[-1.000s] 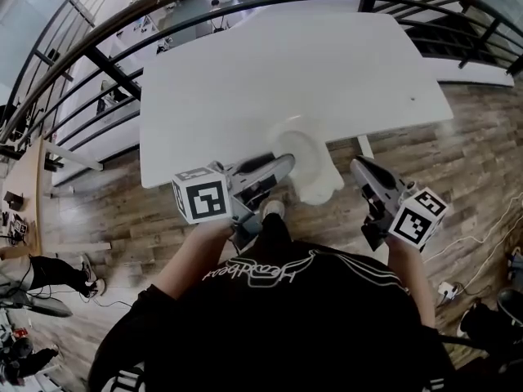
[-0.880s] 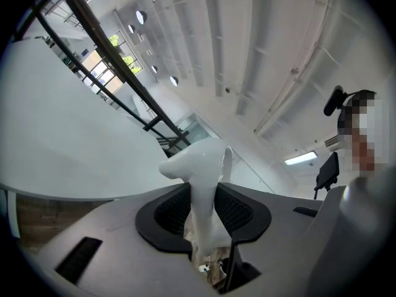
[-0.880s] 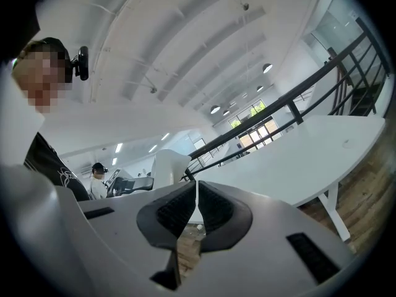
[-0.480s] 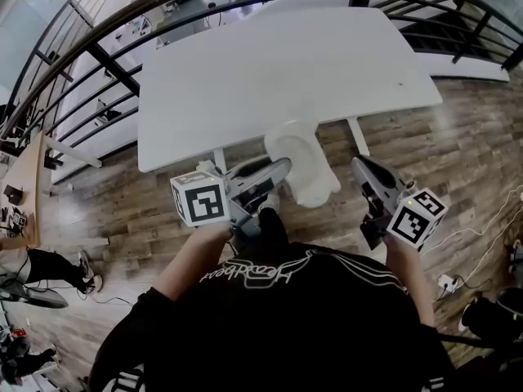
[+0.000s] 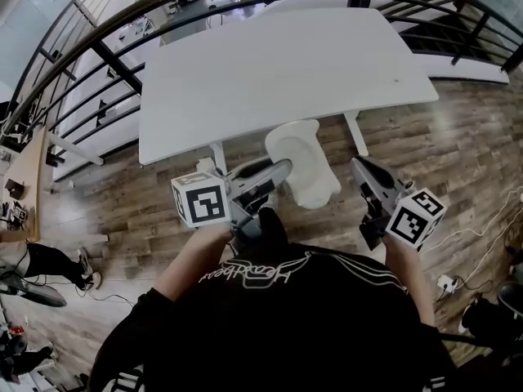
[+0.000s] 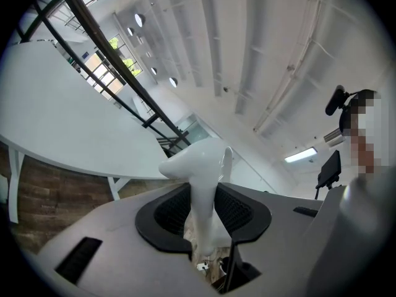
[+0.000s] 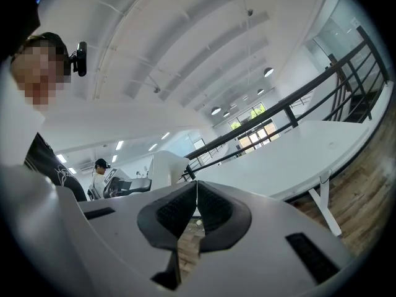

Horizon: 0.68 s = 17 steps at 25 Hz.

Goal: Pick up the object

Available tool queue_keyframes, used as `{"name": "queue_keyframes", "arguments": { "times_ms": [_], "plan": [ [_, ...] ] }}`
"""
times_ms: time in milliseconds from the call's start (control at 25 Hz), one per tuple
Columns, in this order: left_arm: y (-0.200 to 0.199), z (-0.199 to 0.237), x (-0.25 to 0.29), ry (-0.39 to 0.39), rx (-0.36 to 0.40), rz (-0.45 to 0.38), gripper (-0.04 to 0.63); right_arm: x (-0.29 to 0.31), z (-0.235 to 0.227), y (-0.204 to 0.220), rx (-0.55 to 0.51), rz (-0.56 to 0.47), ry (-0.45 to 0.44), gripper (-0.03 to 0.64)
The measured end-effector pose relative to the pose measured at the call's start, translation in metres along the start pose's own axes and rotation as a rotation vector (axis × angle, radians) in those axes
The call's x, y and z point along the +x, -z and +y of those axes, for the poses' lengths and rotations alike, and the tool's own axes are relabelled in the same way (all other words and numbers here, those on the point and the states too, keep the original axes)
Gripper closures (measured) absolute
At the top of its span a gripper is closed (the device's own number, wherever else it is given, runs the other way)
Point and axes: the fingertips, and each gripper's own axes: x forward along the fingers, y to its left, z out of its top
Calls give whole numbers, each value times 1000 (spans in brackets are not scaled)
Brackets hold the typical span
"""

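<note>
- A person in a black top [image 5: 302, 317] holds a two-jaw gripper in each hand beside a white table [image 5: 286, 64] on a wood-plank floor [image 5: 458, 137].
- The left gripper [image 5: 282, 168] is clamped on a white vessel [image 5: 304, 170]. In the left gripper view, the dark ribbed pads press both sides of the vessel's thin wall [image 6: 204, 190], with a spout-like lip above the jaws.
- The vessel is off the table and carried in the air. From the head view it appears just past the table's near edge, mostly against the floor, with its open mouth facing the table.
- The right gripper [image 5: 358, 163] is empty and sits well to the right of the vessel. Its own view shows the jaw tips [image 7: 197, 203] brought together with nothing between them.
- A black railing [image 5: 122, 64] curves behind the table.
</note>
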Motion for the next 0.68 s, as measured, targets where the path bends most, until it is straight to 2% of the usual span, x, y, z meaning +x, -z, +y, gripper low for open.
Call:
{"name": "queue_keyframes", "arguments": {
  "times_ms": [400, 680],
  "plan": [
    [11, -6, -4, 1, -11, 16, 468, -6, 8, 8, 0, 1, -4, 600],
    [20, -20, 18, -3, -11, 23, 469, -29, -6, 2, 2, -8, -2, 600]
  ]
}}
